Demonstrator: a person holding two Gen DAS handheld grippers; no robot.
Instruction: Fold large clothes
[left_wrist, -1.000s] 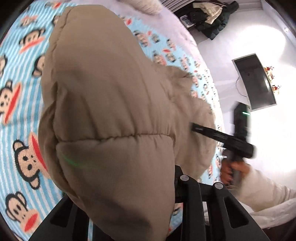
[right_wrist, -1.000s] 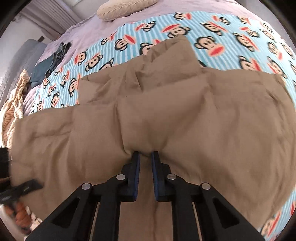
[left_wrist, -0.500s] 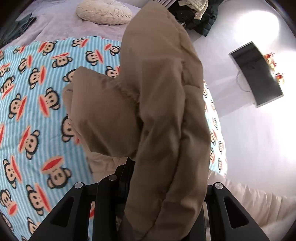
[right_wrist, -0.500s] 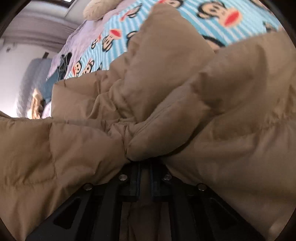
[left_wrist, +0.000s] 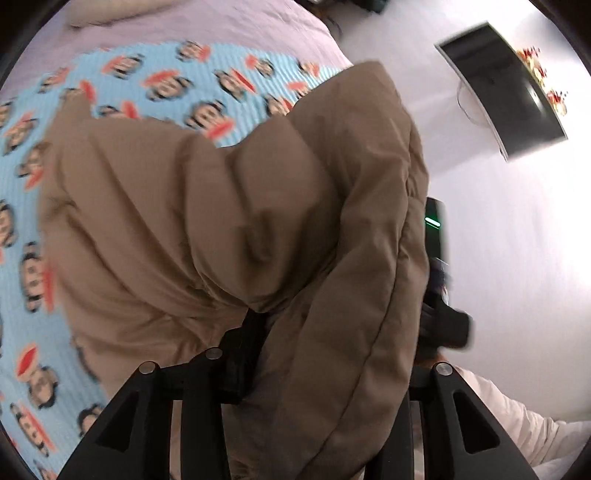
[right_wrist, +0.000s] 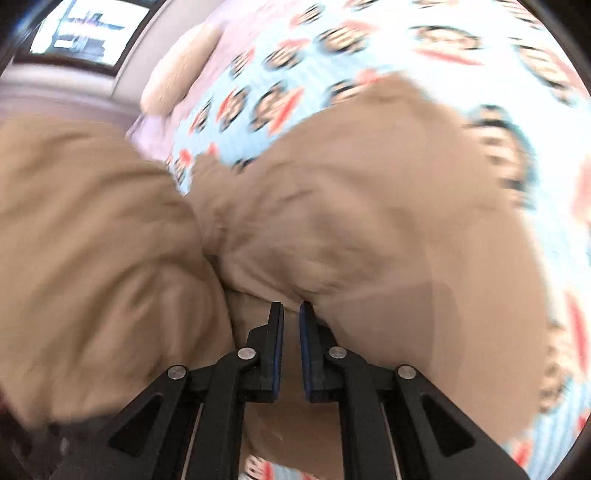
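The bed (left_wrist: 229, 40) fills most of what I see, spread with a lilac sheet and a pale blue striped blanket (left_wrist: 207, 85) printed with cartoon monkey faces. Over the blanket lies the big tan puffer coat (left_wrist: 177, 221), partly bunched and partly lifted, its quilted panels bulging toward both my cameras; from my right side it reads as two thick lobes (right_wrist: 369, 206) with the blanket showing between and beyond them.

A white floor runs beside the bed, with a dark curved monitor (left_wrist: 506, 92) lying on it. A cream knitted cushion (right_wrist: 177, 74) sits near the head of the bed, blurred.

My left gripper (left_wrist: 332, 332) has a fat fold of the coat draped between its fingers; the jaws have just been opening a little, the padding fills the gap between them, and it hides the right finger's tip. My right gripper (right_wrist: 291, 314) is almost closed, its blue-lined pads (right_wrist: 279, 332) a narrow slit apart with coat fabric gathered at the tips and pinched there. From my left camera I catch that right gripper's black body (left_wrist: 439, 280) past the coat's edge, and my cream sleeve (left_wrist: 517, 417) below it.
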